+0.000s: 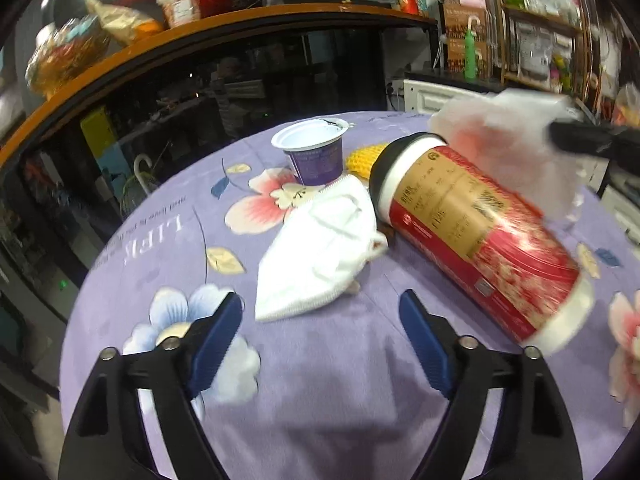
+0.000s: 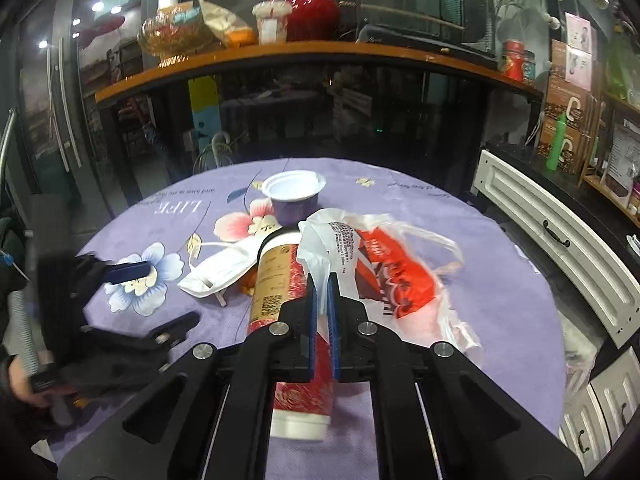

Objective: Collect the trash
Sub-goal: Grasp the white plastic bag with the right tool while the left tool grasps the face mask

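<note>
One round table (image 2: pixel 500 312), draped in a purple flowered cloth, carries all the trash, and its curved edge runs close to dark glass cabinets at the far side and a white cabinet (image 2: pixel 560 240) at the right. At the left, the near part of the cloth is bare, and there the left gripper (image 1: pixel 320 320) hangs above the cloth with its blue pads (image 1: pixel 216 340) spread apart and nothing between them. Just beyond its tips lies one white face mask (image 1: pixel 320 252), crumpled, with its right corner touching the side of one red and tan cylindrical canister (image 1: pixel 480 236), which lies on its side with its black-capped end pointing far. Behind the mask stands one empty purple yogurt cup (image 1: pixel 314 156), upright, and beside it one yellow knitted thing (image 1: pixel 362 160) shows, mostly hidden by the canister. Further right, the right gripper (image 2: pixel 323 280) is clamped shut on the white edge of one red and white plastic bag (image 2: pixel 392 272), which drapes over the canister's far end and spreads to the right across the cloth. Right of the bag the cloth is bare as far as the table's edge, with only a narrow gap between that edge and the white cabinet.
</note>
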Demonstrator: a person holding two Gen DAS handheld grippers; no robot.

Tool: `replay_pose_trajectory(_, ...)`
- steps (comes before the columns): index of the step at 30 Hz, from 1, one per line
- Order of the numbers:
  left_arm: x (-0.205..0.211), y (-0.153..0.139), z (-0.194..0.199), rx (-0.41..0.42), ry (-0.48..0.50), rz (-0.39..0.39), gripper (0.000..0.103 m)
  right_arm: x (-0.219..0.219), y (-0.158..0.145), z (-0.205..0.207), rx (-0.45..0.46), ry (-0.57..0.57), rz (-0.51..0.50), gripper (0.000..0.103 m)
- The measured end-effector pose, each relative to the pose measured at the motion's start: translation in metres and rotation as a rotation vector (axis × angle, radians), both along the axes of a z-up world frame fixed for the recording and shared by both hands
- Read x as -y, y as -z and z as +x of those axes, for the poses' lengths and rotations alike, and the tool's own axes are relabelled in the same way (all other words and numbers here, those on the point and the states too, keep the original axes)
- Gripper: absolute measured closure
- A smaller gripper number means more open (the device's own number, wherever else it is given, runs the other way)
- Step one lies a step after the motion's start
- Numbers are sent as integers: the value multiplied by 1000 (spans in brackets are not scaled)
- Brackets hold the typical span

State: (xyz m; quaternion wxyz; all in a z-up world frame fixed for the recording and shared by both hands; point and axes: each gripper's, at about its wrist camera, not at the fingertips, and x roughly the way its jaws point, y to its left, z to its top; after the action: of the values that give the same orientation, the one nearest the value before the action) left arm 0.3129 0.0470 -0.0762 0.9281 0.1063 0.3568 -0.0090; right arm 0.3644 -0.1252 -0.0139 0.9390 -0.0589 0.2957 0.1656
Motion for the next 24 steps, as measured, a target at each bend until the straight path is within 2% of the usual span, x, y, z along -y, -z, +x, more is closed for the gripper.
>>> replay_pose_trajectory(3,7,5,16,-18,5,48,36,13,-8,-7,7,11,21,97)
replay_pose_trajectory(8,19,13,34,-29,5,131,41,27,-15,-19,21,18,38,97)
replay_pose_trajectory(11,22,17,41,-43,-5,139,48,35,-16,-23,23,25,48,97)
replay_pose_trajectory(12,21,19,42,-46,-11,142,55,38,-16,-25,25,29,52,97)
replay_pose_trajectory(13,20,20,43,-47,-16,142,65,41,-16,-26,26,33,56,97)
replay_pose_trajectory(16,13,19,43,-47,-38,105,81,48,-18,-30,33,43,66,97)
replay_pose_trajectory(21,-1,2,34,8,-90,51,95,58,-25,-38,52,59,79,97)
replay_pose_trajectory(24,-10,-9,27,27,-105,12,97,63,-29,-42,61,64,82,97)
